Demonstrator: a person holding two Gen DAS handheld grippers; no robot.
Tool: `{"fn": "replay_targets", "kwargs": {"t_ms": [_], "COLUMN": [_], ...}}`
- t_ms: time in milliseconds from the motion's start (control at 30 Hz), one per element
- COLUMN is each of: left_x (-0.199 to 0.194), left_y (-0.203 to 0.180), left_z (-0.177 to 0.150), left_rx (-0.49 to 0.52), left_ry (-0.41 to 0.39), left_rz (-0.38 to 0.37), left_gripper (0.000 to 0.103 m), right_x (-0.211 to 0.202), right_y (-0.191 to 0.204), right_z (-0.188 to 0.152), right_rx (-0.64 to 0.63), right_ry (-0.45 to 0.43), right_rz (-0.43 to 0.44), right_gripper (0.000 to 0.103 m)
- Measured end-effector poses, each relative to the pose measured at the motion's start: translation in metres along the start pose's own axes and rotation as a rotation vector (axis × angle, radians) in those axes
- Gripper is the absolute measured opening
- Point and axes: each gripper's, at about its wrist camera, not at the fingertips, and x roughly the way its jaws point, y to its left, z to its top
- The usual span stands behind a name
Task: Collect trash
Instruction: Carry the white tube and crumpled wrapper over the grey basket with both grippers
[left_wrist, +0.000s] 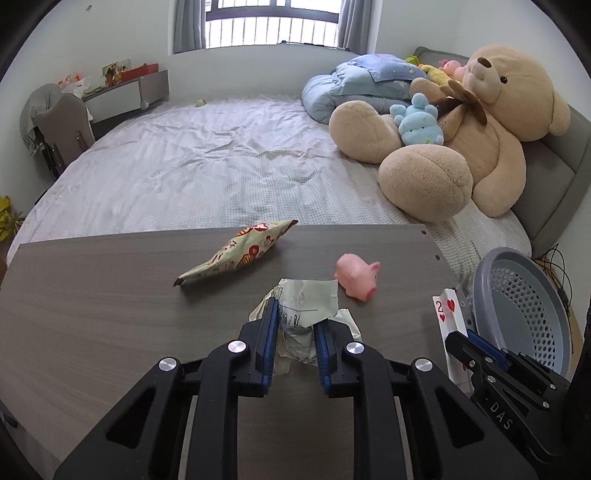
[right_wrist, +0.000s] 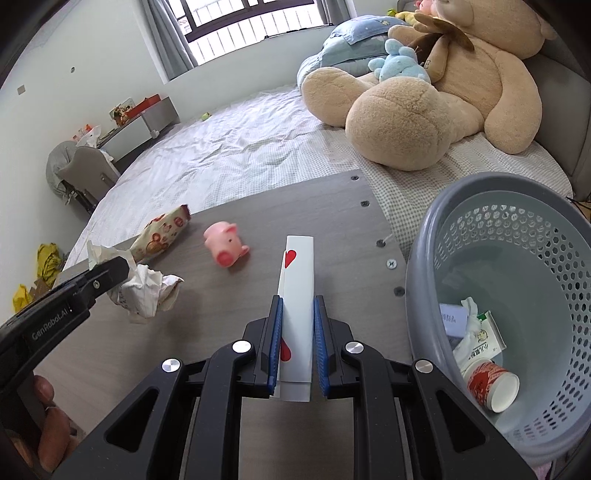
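The surface (left_wrist: 92, 314) looks like matt grey wood-grain laminate, with dark screw heads near its edge. Both tongs, left (left_wrist: 293, 332) and right (right_wrist: 295, 332), are matt black plastic with ribbed blue pads and shiny metal pivot caps. The crumpled paper (left_wrist: 306, 306) is thin, creased and dull; the playing card (right_wrist: 299, 295) is smooth, stiff card. The snack wrapper (left_wrist: 236, 254) seems a slightly glossy printed film. The pink pig (left_wrist: 356, 277) looks like smooth rubbery plastic. The basket (right_wrist: 424, 258) is grey perforated plastic. The teddy bear (left_wrist: 480, 147) is fuzzy plush; the bed sheet (left_wrist: 184, 166) wrinkled cloth.
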Motion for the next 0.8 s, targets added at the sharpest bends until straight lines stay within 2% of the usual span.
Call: {"fn": "replay_targets", "kwargs": {"t_ms": [233, 433, 800], "left_x": [-0.031, -0.053, -0.073], "left_y": [-0.009, -0.028, -0.079], "left_z": [-0.018, -0.021, -0.015], "left_rx": [0.012, 0.040, 0.126], "left_ry": [-0.018, -0.053, -0.088], "left_rz": [-0.019, -0.042, -0.086], "left_gripper": [0.019, 0.019, 0.019], "right_x": [-0.029, -0.061, -0.106], "right_y": [0.004, -0.002, -0.043], "right_z": [-0.016, -0.021, -0.020], "right_rx": [0.001, -0.005, 0.054], "right_ry": [-0.010, -0.061, -0.143], "right_rz": [0.012, 0.002, -0.028], "right_gripper": [0.016, 0.016, 0.016]}}
